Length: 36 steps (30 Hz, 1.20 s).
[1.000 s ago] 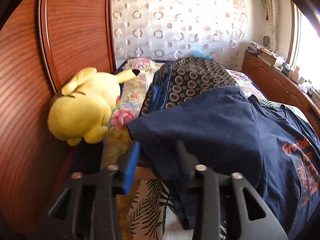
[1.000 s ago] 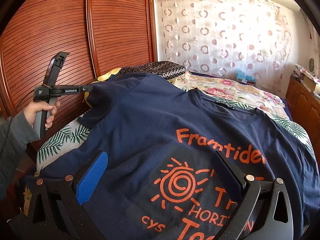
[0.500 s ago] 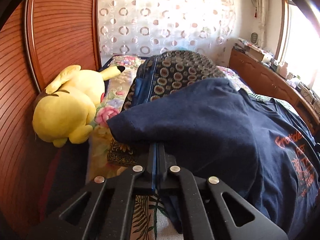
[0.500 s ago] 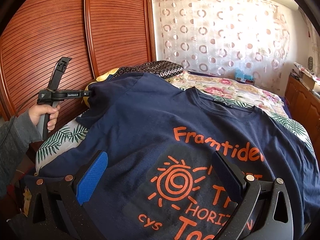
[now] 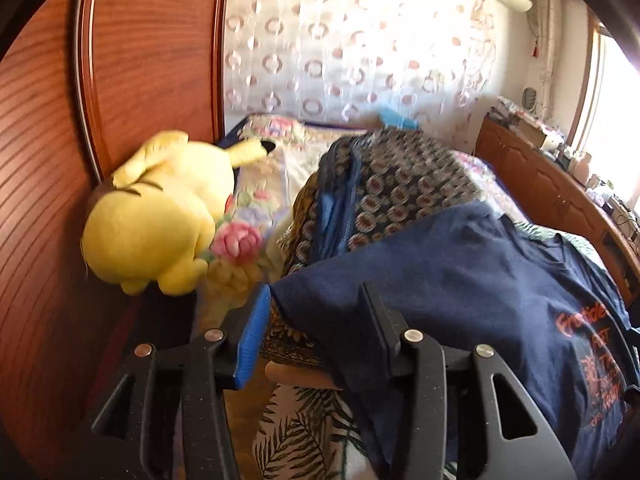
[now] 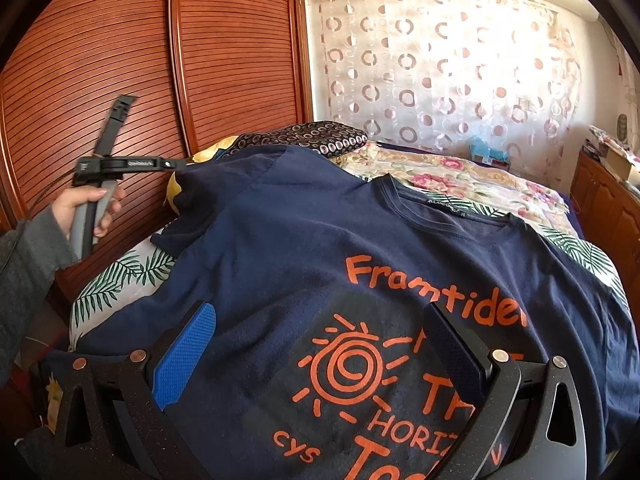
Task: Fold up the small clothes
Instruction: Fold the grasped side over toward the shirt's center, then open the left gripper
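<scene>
A navy T-shirt (image 6: 312,240) with orange print lies spread face up on the bed. Its left sleeve (image 5: 420,264) is draped up over a patterned pillow. My left gripper (image 5: 316,320) is open at the sleeve's hem, and the cloth edge lies between the parted fingers without being pinched. It also shows in the right wrist view (image 6: 176,165), at the sleeve tip. My right gripper (image 6: 320,344) is open and hovers low over the shirt's printed chest, holding nothing.
A yellow plush toy (image 5: 160,216) lies against the wooden wardrobe doors (image 6: 120,60) on the left. A dark patterned pillow (image 5: 392,184) sits under the sleeve. A floral and leaf-print bedspread (image 6: 448,176) covers the bed. A wooden cabinet (image 5: 552,196) runs along the right side.
My left gripper was open a second ago, shut half a second ago, and stands open again, with the sleeve hem between its fingers. The right gripper has barely moved.
</scene>
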Each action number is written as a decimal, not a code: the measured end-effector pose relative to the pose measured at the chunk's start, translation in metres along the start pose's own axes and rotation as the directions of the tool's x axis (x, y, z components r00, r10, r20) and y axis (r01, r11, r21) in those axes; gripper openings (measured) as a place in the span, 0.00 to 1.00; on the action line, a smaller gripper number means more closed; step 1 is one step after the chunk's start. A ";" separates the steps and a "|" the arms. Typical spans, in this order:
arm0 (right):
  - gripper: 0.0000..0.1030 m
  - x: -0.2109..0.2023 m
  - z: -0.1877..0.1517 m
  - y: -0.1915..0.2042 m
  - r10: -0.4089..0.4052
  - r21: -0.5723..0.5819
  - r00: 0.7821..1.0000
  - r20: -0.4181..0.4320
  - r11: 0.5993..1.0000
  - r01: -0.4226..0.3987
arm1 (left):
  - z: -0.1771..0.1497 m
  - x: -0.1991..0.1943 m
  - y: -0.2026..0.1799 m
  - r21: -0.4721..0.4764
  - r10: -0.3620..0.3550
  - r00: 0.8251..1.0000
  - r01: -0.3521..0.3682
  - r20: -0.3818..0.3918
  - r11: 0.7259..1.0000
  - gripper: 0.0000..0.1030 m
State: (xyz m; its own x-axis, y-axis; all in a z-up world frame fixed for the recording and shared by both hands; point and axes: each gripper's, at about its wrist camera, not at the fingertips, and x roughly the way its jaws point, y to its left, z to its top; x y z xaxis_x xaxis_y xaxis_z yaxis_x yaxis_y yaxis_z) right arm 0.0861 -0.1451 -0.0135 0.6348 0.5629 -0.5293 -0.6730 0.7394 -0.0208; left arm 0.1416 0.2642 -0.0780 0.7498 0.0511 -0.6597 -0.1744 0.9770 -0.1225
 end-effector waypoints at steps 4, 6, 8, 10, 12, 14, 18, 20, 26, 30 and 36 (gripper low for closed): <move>1.00 0.010 0.005 -0.003 0.008 -0.012 1.000 -0.018 1.000 -0.008 | -0.004 0.007 0.005 -0.030 -0.055 0.998 0.055 0.013 0.998 0.46; 1.00 0.014 0.009 -0.004 0.009 -0.015 1.000 -0.022 1.000 -0.010 | -0.008 0.000 0.005 -0.043 -0.098 0.993 0.101 0.068 0.994 0.43; 1.00 0.017 0.013 -0.007 0.012 -0.013 1.000 -0.022 1.000 -0.012 | -0.007 -0.007 0.001 -0.014 -0.111 0.990 0.113 0.091 0.994 0.21; 1.00 0.020 0.018 -0.008 0.011 -0.019 1.000 -0.021 1.000 -0.011 | -0.006 -0.016 -0.006 0.026 -0.074 0.990 0.071 0.119 0.997 0.09; 1.00 0.023 0.021 -0.009 0.005 -0.033 1.000 -0.019 0.999 -0.006 | -0.005 -0.030 -0.015 0.064 -0.063 0.985 0.053 0.161 0.997 0.06; 1.00 0.026 0.023 -0.011 -0.001 -0.040 1.000 -0.015 0.999 0.000 | -0.002 -0.044 -0.024 0.084 -0.053 0.981 0.037 0.189 0.996 0.06; 1.00 0.028 0.027 -0.016 -0.012 -0.043 1.000 -0.005 0.999 0.012 | 0.015 -0.075 -0.054 0.139 -0.104 0.968 0.073 0.230 0.988 0.06; 1.00 0.027 0.029 -0.023 -0.026 -0.041 1.000 0.003 0.999 0.026 | 0.027 -0.084 -0.076 0.176 -0.135 0.965 0.095 0.227 0.980 0.06; 1.00 0.019 0.030 -0.056 -0.076 0.020 0.997 0.026 0.997 0.075 | 0.049 -0.083 -0.169 0.315 -0.255 0.953 0.194 0.162 0.929 0.06; 1.00 0.016 0.027 -0.075 -0.096 0.069 0.995 0.019 0.993 0.094 | 0.048 -0.064 -0.221 0.385 -0.283 0.954 0.226 0.099 0.895 0.13; 1.00 0.020 0.027 -0.083 -0.108 0.075 0.994 -0.013 0.991 0.108 | 0.046 -0.052 -0.232 0.388 -0.320 0.945 0.272 0.065 0.880 0.42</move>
State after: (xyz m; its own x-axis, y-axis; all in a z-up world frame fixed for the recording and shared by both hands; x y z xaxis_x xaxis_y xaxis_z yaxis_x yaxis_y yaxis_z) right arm 0.1644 -0.1854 0.0003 0.6988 0.4753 -0.5346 -0.5700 0.8215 -0.0146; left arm 0.1725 0.0440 0.0189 0.8057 -0.2513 -0.5363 0.2982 0.9545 0.0008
